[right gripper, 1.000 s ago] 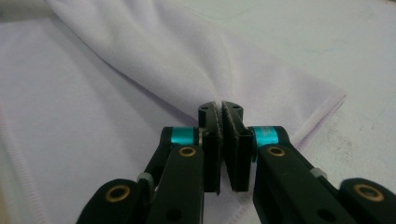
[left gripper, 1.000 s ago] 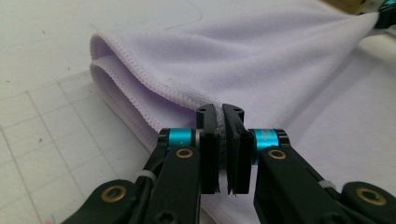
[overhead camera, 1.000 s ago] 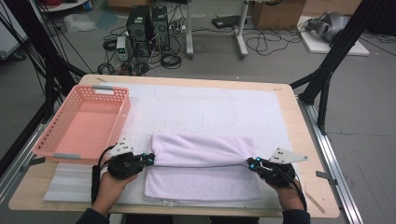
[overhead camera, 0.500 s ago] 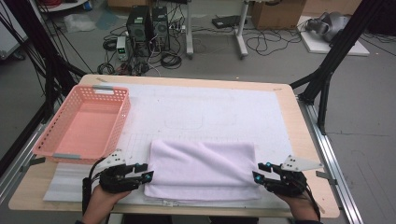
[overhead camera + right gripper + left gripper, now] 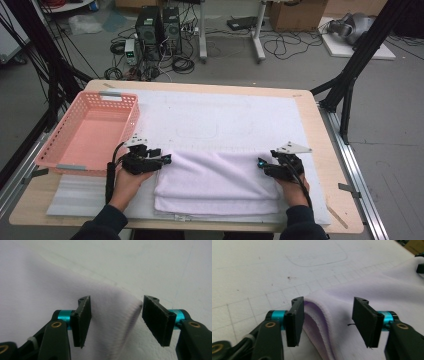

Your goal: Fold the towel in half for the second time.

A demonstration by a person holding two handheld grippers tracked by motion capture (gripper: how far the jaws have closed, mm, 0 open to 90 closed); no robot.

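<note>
High view: the scene runs from the basket on the left to the right tongs on the right.
Pink basket (image 5: pixel 87 132): stands at the tabletop's left edge, toward the far left corner, with nothing visible inside it.
White mat (image 5: pixel 225 117): covers most of the tabletop (image 5: pixel 330 135) between the left and right edges.
Left tongs (image 5: pixel 162 161): just right of the basket's near corner, at the left end of the towel's far edge; the jaws have just been opening and stand apart.
Left gripper view: the towel's layered corner (image 5: pixel 322 315) rises between the two pads; the left pad (image 5: pixel 295 321) sits right against the fabric without pinching it, the right pad stands clear.
Folded white towel (image 5: pixel 217 180): lies flat on the mat near the middle of the tabletop's near edge, its long side along that edge.
Right tongs (image 5: pixel 263 165): at the right end of the towel's far edge, jaws just opened and apart.
Right gripper view: the towel's corner (image 5: pixel 120 312) lies between the pads, neither pressing on it.
</note>
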